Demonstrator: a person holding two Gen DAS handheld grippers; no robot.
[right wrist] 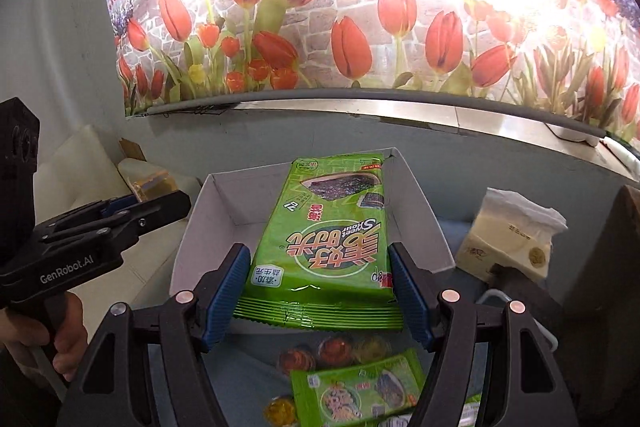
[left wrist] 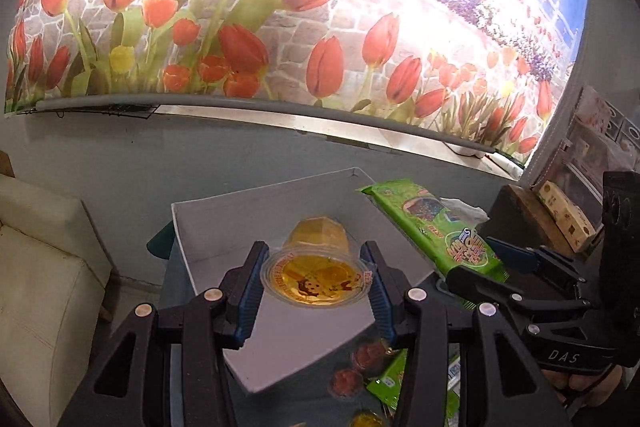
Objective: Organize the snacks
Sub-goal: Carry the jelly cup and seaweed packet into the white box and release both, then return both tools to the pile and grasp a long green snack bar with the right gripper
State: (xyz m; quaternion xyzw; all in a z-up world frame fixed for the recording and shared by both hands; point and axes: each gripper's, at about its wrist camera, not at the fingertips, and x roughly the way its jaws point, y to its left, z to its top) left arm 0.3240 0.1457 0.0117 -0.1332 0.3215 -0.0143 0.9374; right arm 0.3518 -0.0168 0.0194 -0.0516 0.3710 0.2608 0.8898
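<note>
Both grippers are tilting down over the white box (left wrist: 224,223) — left gripper (left wrist: 314,281) clamping a jelly cup (left wrist: 316,267), right gripper (right wrist: 320,283) clamping a seaweed packet (right wrist: 328,235).

Left gripper (left wrist: 314,281) clamps jelly cup (left wrist: 316,269) — above box (left wrist: 280,203).

Left gripper (left wrist: 314,281): black plastic linkage frame, ribbed blue pads (left wrist: 250,291), round copper-toned pivot pins; side lettering reads "GenRobot.AI". Right gripper (right wrist: 320,287): same black frame, blue ribbed pads (right wrist: 222,293), matching pins; "DAS" marked on its body. Bare hand (right wrist: 60,331) wraps a black handle.
</note>
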